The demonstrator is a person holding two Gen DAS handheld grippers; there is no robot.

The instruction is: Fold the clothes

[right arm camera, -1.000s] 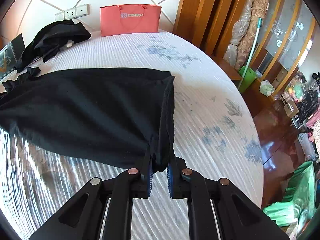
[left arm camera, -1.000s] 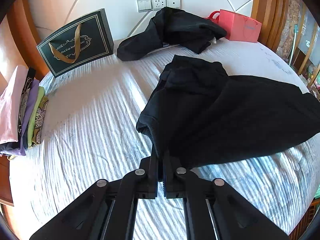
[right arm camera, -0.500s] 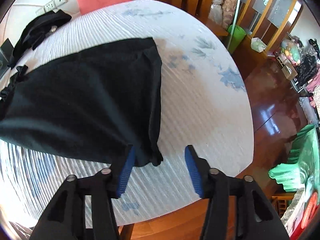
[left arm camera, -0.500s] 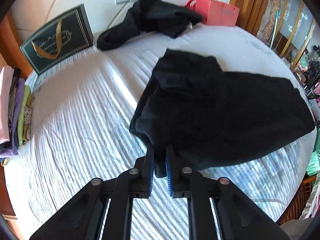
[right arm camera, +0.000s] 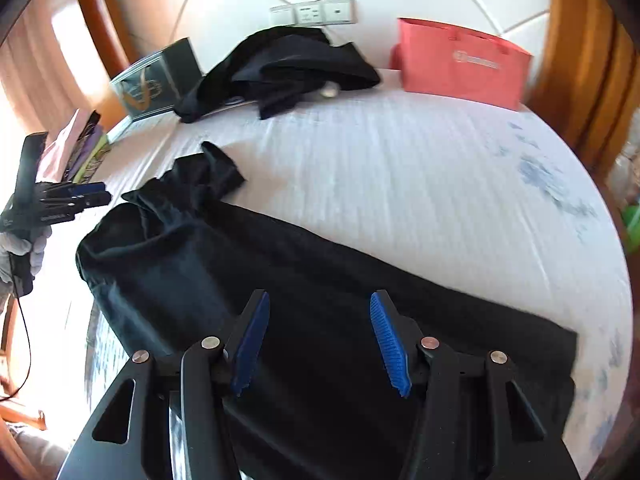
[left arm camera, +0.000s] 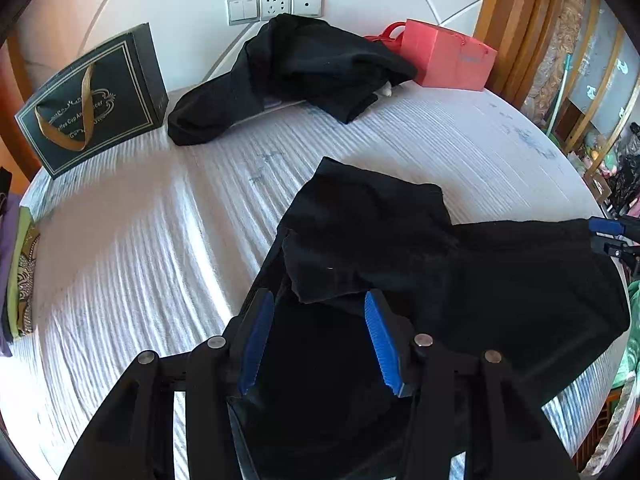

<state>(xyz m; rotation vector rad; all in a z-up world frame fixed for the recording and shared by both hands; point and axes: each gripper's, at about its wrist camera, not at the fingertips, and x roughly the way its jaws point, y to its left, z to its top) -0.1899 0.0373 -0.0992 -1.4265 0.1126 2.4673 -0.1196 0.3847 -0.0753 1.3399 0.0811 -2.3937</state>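
The left tongs (left arm camera: 318, 336) have just been opening and stand spread above the black garment (left arm camera: 460, 280), pinching nothing. The right tongs (right arm camera: 320, 340) are spread too, empty. The garment lies flat along the bed's (right arm camera: 420, 184) near edge; another dark heap (left arm camera: 304, 68) sits by the headboard.

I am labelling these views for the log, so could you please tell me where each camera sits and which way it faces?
Left wrist: sits on the left tool, looking down over the black garment towards the headboard; its open fingers and the right tool's tip show.
Right wrist: sits on the right tool, above the same garment; the gloved hand shows.
Shared: garment, pink bag, dark bag.
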